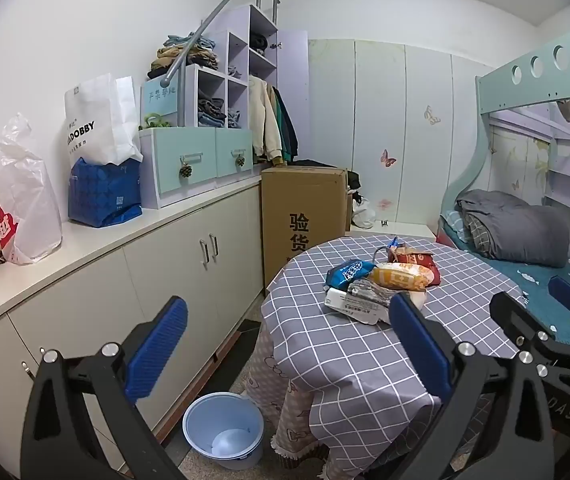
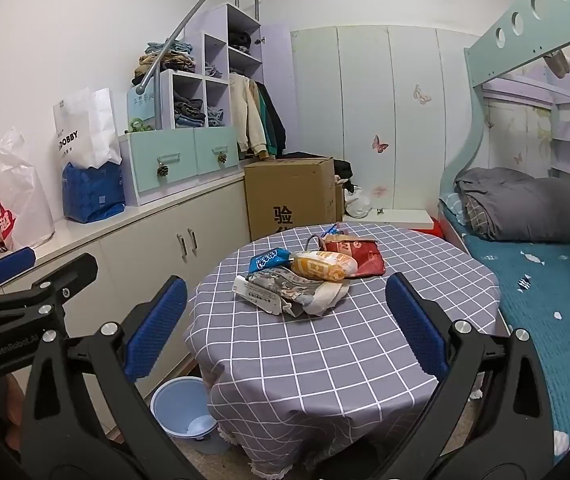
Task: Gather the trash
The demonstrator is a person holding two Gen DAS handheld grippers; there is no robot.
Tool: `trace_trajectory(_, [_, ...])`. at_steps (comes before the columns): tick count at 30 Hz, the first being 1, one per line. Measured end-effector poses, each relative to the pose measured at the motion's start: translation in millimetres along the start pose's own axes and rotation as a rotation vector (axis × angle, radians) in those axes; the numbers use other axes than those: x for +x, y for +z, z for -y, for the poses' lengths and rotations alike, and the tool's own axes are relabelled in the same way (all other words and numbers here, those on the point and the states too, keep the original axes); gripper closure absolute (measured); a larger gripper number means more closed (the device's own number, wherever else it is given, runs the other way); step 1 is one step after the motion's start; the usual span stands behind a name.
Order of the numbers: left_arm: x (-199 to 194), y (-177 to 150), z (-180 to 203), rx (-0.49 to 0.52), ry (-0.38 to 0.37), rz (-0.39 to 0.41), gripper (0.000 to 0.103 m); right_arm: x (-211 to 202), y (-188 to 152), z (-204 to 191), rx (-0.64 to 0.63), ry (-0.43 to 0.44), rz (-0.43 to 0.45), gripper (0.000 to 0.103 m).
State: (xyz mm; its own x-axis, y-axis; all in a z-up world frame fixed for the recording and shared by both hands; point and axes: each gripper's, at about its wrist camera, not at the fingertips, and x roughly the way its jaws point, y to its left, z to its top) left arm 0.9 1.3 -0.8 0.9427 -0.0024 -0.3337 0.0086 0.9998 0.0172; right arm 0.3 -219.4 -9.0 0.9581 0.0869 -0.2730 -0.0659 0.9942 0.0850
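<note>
Both jaws released (empty); wrappers (image 2: 309, 276) overlap, bin (image 2: 183, 408) partly hidden by table (image 2: 325, 352).

Left gripper (image 1: 285, 344), jaws wide and empty, hangs at six o'clock; wrappers (image 1: 381, 280) on the table (image 1: 349, 360) ahead, bin (image 1: 223, 428) at seven.

Open air lies between my fingers (image 2: 157, 320) and the heap of crumpled snack wrappers (image 2: 309, 276) mid-worktop. The grey checked cloth (image 2: 325, 352) before it lies bare. A round blue plastic bin (image 1: 223, 428) stands on the floor left of the worktop, beside the cream cabinet (image 1: 189, 280).
</note>
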Motion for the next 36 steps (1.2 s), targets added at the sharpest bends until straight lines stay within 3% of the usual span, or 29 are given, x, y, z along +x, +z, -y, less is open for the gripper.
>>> trace_trajectory(36, [-0.3, 0.9, 1.1, 0.004, 0.002, -0.004, 0.004, -1.1, 2.3, -2.3, 0.0, 0.011, -0.003, 0.006])
